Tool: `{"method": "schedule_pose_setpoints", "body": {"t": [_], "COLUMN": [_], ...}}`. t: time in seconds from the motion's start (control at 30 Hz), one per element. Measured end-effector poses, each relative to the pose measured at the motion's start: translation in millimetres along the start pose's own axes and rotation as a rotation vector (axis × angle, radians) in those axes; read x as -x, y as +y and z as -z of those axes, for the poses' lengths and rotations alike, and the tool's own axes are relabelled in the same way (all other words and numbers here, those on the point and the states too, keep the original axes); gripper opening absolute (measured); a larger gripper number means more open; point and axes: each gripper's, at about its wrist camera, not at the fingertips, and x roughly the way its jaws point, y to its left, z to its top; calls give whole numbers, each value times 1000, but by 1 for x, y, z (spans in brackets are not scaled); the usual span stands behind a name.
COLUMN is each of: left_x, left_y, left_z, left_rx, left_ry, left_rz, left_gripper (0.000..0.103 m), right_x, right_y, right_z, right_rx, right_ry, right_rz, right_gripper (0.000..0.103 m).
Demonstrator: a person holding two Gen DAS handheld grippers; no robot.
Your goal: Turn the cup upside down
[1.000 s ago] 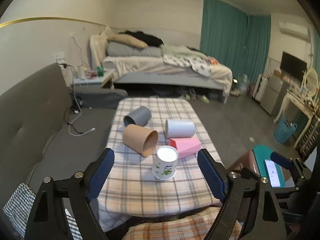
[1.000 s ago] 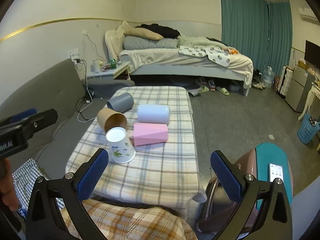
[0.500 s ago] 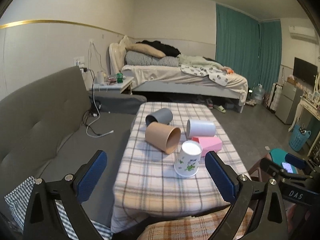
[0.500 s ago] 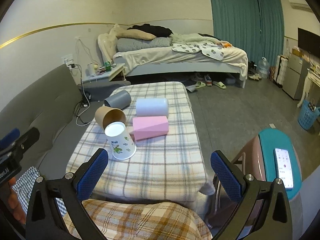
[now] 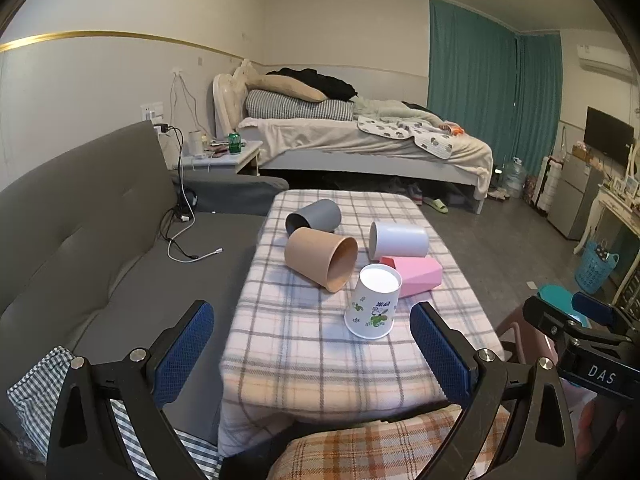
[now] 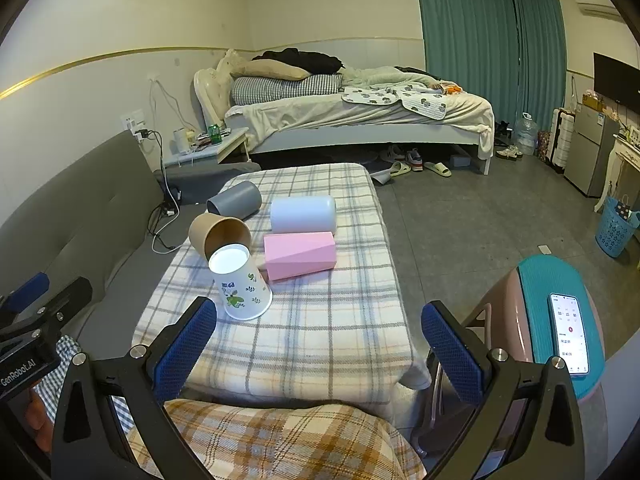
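A white paper cup with green leaf print (image 5: 373, 303) stands upside down, wide rim down, on the plaid-covered table (image 5: 304, 344); it also shows in the right wrist view (image 6: 239, 282). My left gripper (image 5: 312, 350) is open and empty, held back from the table's near edge, with the cup just beyond its right finger. My right gripper (image 6: 318, 346) is open and empty, also back from the table, the cup ahead of its left finger.
Behind the paper cup lie a tan cup (image 5: 322, 257), a grey cup (image 5: 314, 216), a white cup (image 5: 399, 240) and a pink box (image 5: 414, 274), all on their sides. A grey sofa (image 5: 80, 240) is to the left. A stool with a phone (image 6: 568, 332) is to the right.
Both grippers have drawn back and shifted a little; the left view has swung leftward. The paper cup stands in the same place, upside down throughout.
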Motion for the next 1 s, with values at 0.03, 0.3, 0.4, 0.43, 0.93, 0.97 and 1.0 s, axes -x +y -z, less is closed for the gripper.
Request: {"method": "schedule_pose_setpoints", "body": {"t": [0.03, 0.3, 0.4, 0.43, 0.93, 0.97, 1.0], "left_x": [0, 0, 1, 1, -2, -2, -2], "left_y": [0, -7, -6, -6, -4, -4, -4], "left_z": [0, 2, 3, 3, 6, 6, 6], "left_rx": [-1, -25, -23, -20, -9, -10, -10], "left_ry": [1, -2, -3, -4, 0, 0, 0], "left_rz": [4, -15, -16, -17, -16, -16, -17], "left_gripper": [101, 101, 101, 101, 101, 101, 101], "right_x": [0, 0, 0, 0, -3, -3, -3], "right_y": [0, 1, 3, 3, 7, 7, 7], "right_z": [0, 2, 3, 4, 5, 5, 6], "right_rx": [0, 0, 5, 7, 21, 21, 21], "right_ry": [0, 6, 10, 11, 15, 16, 17], "right_rz": [0, -3, 0, 0, 5, 5, 5], "right_gripper": [103, 103, 103, 103, 103, 103, 103]}}
